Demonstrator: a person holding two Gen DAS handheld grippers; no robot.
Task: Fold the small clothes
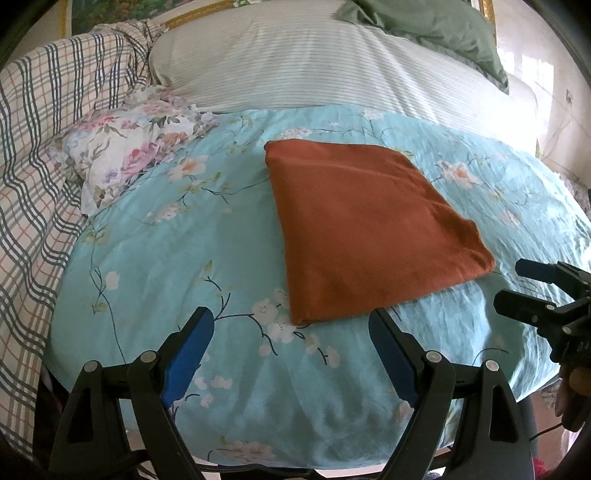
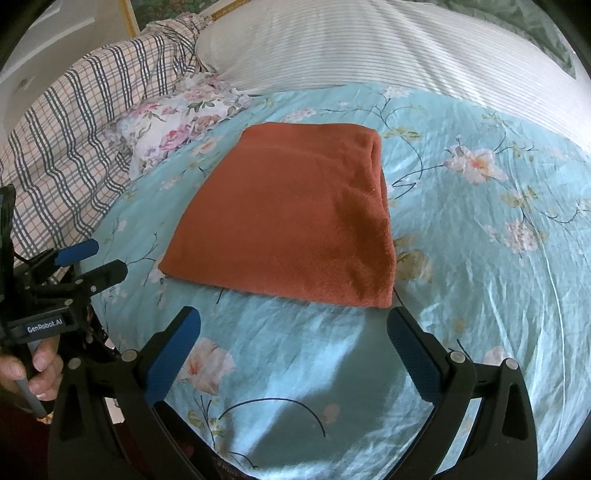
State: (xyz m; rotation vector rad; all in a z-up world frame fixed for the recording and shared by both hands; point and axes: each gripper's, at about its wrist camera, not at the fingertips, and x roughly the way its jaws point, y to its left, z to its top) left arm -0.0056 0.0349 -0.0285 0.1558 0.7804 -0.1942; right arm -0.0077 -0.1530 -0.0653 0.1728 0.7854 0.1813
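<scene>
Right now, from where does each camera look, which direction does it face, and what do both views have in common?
Left wrist: sits on the left gripper, faces down-forward at the folded rust-orange cloth on the blue floral bedsheet; its open fingers show, the right gripper at right.
Right wrist: sits on the right gripper, same facing; its open fingers show, the left gripper and a hand at left.
Shared: cloth, sheet, striped pillow, floral pillow.

green bedding [image 1: 436, 26] cut off at top edge, plaid blanket [image 1: 33, 177] cropped left
</scene>
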